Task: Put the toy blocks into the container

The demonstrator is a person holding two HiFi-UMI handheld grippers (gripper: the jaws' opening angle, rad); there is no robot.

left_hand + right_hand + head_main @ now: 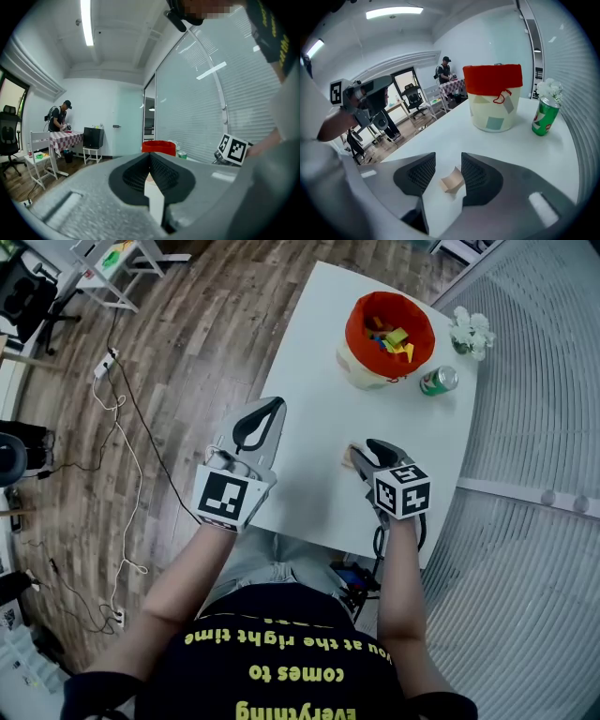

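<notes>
Block [451, 180] sits on the desk [309, 352] right between your right tongs [446, 161], which are spread wide. Your left tongs [150, 158] are pressed together, empty and farther away.

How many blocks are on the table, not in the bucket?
1: a tan block lies on the table between the right gripper's open fingers. More may be hidden behind it.
</notes>
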